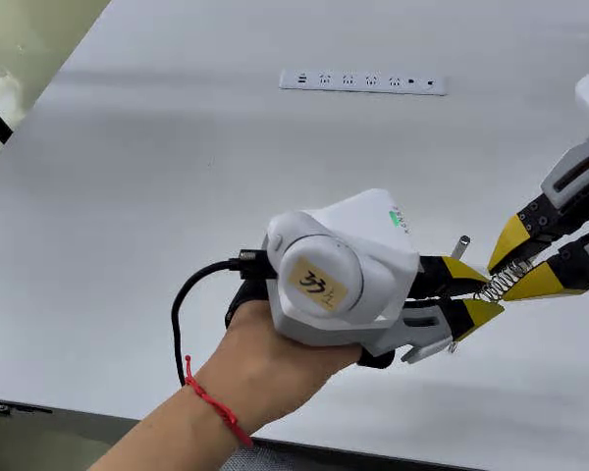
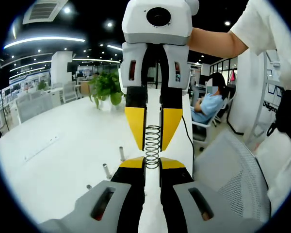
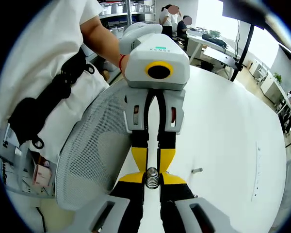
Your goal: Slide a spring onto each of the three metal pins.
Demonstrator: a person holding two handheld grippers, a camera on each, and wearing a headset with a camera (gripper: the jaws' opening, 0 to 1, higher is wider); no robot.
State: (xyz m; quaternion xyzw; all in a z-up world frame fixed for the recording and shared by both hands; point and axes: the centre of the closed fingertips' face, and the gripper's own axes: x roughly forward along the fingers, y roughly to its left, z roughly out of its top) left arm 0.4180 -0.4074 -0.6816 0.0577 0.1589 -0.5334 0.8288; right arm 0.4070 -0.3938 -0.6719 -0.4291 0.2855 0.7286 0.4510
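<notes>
The left tongs [image 1: 484,291] are clamping nearly closed on one end of the spring [image 1: 499,281], with the right tongs [image 1: 513,274] pinching the other end. In the left gripper view, pins [image 2: 106,171] are standing on the table [image 2: 63,160] at eight o'clock from the spring. Probably one of the tongs should be letting go, freeing an end for lowering squarely over a pin.

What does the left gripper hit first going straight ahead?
The right gripper: it faces the left gripper head-on, both clamped on one spring. Gap looks tiny, though depth is unclear.
</notes>
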